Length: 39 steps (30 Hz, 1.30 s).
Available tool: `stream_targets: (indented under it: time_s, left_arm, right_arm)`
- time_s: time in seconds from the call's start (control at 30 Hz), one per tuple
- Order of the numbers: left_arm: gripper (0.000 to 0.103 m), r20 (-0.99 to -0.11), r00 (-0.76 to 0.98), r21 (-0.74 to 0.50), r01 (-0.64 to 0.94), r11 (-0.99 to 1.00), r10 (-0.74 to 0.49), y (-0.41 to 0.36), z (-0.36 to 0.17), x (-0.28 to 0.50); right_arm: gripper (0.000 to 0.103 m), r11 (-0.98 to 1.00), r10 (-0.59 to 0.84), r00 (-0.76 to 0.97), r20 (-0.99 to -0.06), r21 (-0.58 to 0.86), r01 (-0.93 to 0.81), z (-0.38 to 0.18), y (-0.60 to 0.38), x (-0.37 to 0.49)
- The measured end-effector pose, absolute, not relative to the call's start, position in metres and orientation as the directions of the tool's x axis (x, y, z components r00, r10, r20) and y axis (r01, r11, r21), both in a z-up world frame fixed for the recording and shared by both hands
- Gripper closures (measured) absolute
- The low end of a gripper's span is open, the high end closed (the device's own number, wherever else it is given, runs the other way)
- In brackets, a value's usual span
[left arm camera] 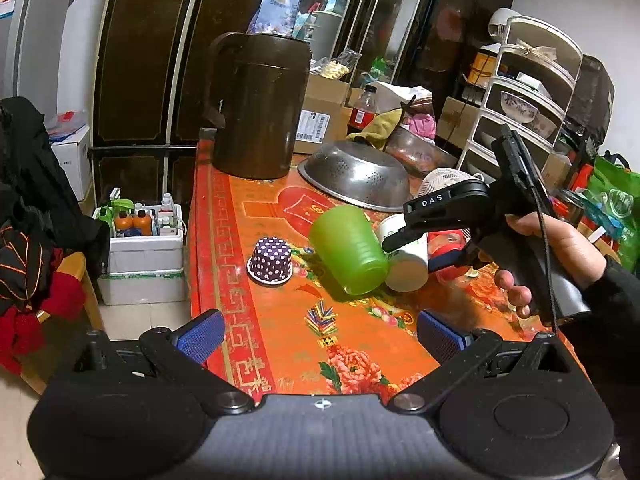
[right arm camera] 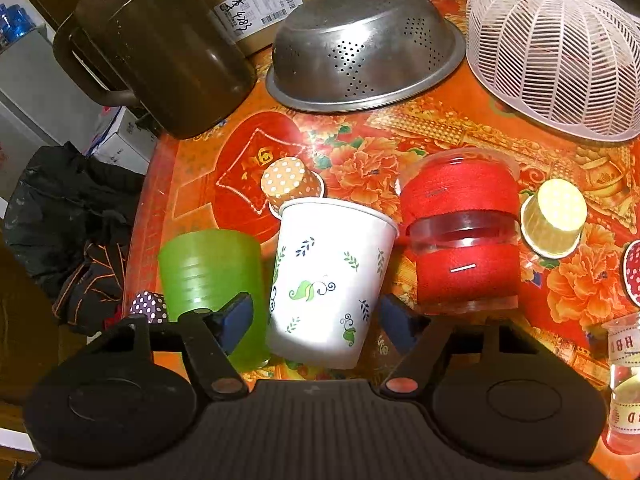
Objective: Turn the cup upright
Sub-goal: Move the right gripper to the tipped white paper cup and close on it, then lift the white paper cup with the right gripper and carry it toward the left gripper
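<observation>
Beside white cup point(right arm camera: 328, 284): green cup point(right arm camera: 212, 276) left, red jar point(right arm camera: 460, 232) right.

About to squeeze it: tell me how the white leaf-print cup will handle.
The white leaf-print cup looks like thin paper, so probably light and easily crushed. It stands mouth-down between the open right gripper pads, touching the green cup, which may get nudged.

The tablecloth point(right arm camera: 460, 136) is orange-red with peonies and gold borders. One cup point(right arm camera: 214, 276) is plain lime green; the cup point(right arm camera: 326, 280) beside it is white with green leaves and blue sprigs. A small paper cup point(left arm camera: 270, 260) is purple with white dots, another point(right arm camera: 290, 182) orange with white dots. The jug point(left arm camera: 258, 104) is dark brown, the colander point(right arm camera: 360, 48) bare steel, the food cover point(right arm camera: 556, 48) white.
</observation>
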<state>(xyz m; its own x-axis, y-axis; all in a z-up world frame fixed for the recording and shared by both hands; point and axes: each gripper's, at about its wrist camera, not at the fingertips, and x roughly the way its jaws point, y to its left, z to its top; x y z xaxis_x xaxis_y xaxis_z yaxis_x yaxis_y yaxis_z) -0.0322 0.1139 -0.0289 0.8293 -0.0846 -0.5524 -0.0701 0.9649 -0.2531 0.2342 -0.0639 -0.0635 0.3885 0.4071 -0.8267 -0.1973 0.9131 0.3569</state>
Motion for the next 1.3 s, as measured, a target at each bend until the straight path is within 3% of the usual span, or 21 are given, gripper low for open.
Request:
stream_targets:
  time_s: [0.17,0.47,0.73,0.9,1.3]
  left_arm:
    - [0.000,-0.551,0.830,-0.262,-0.076,0.962,-0.085,0.118,-0.031,-0.038]
    - [0.000,-0.547,0.833,-0.275,-0.092,0.957,-0.077,0.126,-0.033,-0.046]
    - [0.000,-0.538,0.832,-0.306,-0.043,0.951,-0.135,0.114,-0.029,-0.062]
    - [0.000,-0.549,0.818,-0.318,-0.015,0.948,-0.172,0.101,-0.029,-0.073]
    - [0.001,-0.609,0.755,-0.357,0.013,0.934,-0.243,0.068,-0.044,-0.075]
  right_arm:
    - [0.041,0.918,0.395,0.381,-0.836,0.343,-0.199,-0.068,-0.059,0.239]
    - [0.042,0.905,0.424,0.444,-0.789,0.346,-0.249,-0.044,-0.065,0.220]
    - [0.042,0.850,0.523,0.527,-0.670,0.368,-0.376,0.019,-0.113,0.132]
    - [0.042,0.850,0.523,0.565,-0.638,0.345,-0.397,0.028,-0.158,0.059]
    - [0.042,0.854,0.512,0.396,-0.762,0.402,-0.332,-0.050,-0.164,0.036]
